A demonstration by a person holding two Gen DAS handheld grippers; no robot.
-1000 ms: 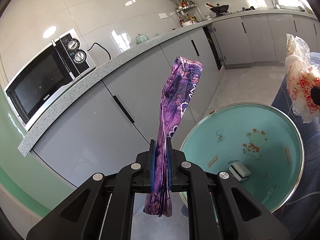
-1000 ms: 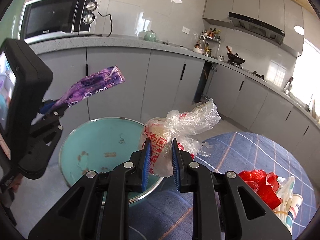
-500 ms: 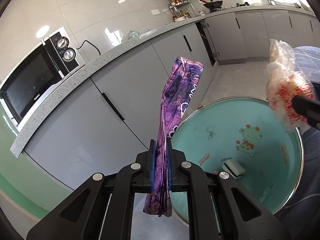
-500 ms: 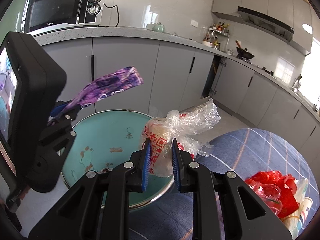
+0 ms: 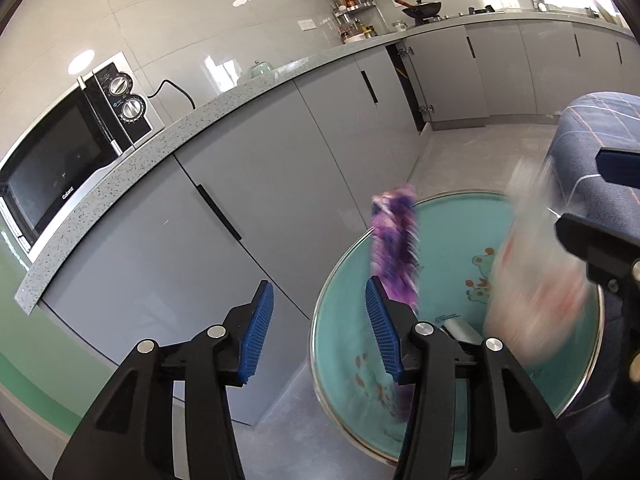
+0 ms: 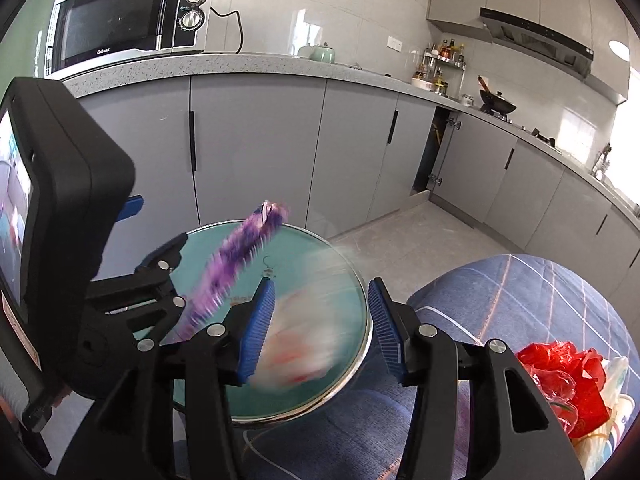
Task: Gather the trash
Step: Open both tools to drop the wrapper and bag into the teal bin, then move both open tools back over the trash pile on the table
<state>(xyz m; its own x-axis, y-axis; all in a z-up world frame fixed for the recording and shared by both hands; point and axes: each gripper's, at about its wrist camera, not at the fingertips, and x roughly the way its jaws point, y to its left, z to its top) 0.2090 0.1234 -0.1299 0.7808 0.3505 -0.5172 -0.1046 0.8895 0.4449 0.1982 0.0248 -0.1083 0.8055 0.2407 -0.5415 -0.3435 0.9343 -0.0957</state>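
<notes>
Trash is in mid-air over the teal basin (image 5: 448,364): a long purple wrapper (image 5: 394,252), crinkled and printed in violet and white, and a clear plastic bag (image 6: 298,344) with red print, both smeared by motion blur. In the left wrist view the purple wrapper sits just beyond the right pad of the left tongs (image 5: 320,330), its lower end trailing down inside the basin; whether it brushes that pad cannot be told. The plastic bag shows as a pale, reddish streak between the pads of the right tongs (image 6: 322,328), against the left one or just off it, over the basin's inside. A small white object lies on the basin floor.

A second ago each set of tongs was clamped on its piece, the wrapper standing up from the left pair and the bag bunched in the right pair. Both pairs have just been opening, the pads now stand apart, and neither piece is pinched. The basin stands beside a blue checked cloth (image 6: 520,292), where red and clear litter (image 6: 568,380) lies heaped.
</notes>
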